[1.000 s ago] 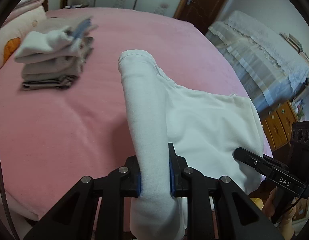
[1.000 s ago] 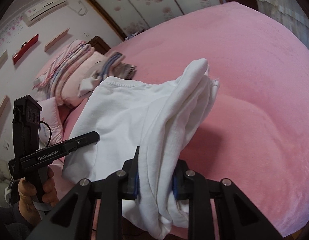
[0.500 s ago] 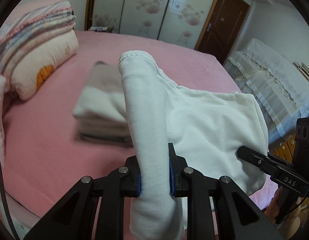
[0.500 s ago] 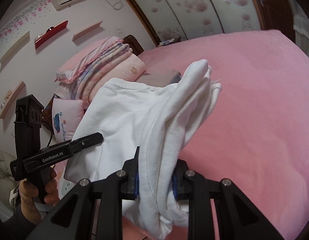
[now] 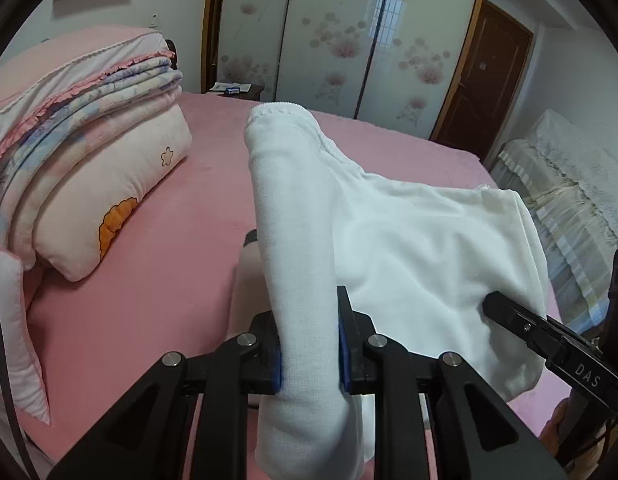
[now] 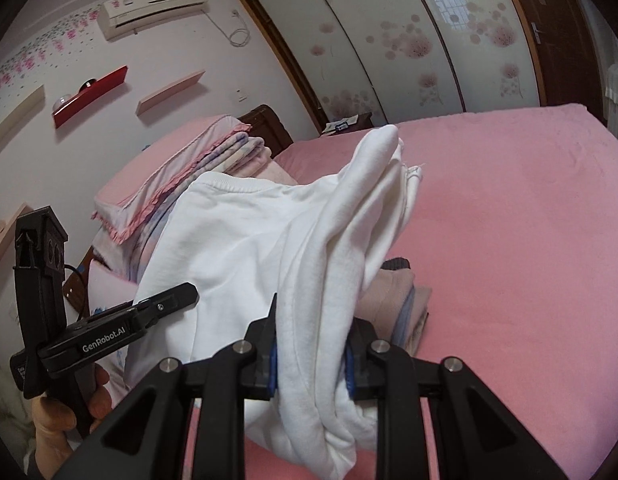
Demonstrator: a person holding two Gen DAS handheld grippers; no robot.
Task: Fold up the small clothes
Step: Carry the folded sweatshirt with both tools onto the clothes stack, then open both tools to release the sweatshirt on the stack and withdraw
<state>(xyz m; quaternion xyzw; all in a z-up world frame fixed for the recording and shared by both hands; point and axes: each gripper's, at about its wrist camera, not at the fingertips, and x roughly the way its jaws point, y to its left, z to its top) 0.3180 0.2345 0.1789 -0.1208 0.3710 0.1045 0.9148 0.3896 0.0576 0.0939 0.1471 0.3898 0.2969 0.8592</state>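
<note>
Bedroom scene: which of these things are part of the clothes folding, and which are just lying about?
Part of the job:
white garment, clamped in both the left gripper and the right gripper
stack of folded clothes
pink bed

Just lying about:
folded quilts
air conditioner
wall shelves
wardrobe doors

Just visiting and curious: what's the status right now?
Both tools, left and right, clamped on white garment. Garment held above pink bed. Folded pile underneath.

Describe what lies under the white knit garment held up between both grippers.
Under the white knit garment a stack of folded beige and grey clothes shows on the pink bed sheet. Most of the stack is covered.
</note>
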